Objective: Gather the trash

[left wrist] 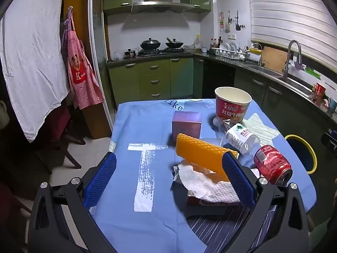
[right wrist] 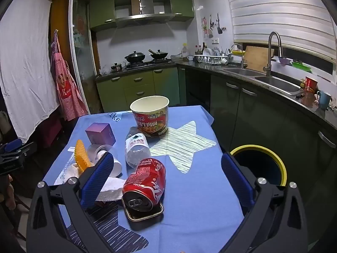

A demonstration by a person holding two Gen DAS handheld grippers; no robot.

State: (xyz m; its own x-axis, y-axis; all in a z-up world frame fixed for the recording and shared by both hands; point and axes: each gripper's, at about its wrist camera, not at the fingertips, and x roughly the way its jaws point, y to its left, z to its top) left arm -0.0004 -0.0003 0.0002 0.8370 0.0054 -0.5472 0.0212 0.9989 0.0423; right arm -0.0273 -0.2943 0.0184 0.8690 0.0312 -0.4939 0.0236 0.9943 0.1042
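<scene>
Both grippers — left gripper (left wrist: 168, 181) and right gripper (right wrist: 166, 181) — gape wide, gripping nothing. Nearest lies the crushed red can (right wrist: 145, 183) on a small tray (right wrist: 145, 214) (dark, shallow), then the plastic bottle (right wrist: 137, 147), with the noodle cup (right wrist: 150, 116) upright beyond; the yellow-rimmed bin (right wrist: 283, 168) stands beside the table (right wrist: 200, 189).

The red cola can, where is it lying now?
In the right wrist view the red cola can lies on its side near the table's front, partly on a small dark tray, just before the plastic bottle.
</scene>
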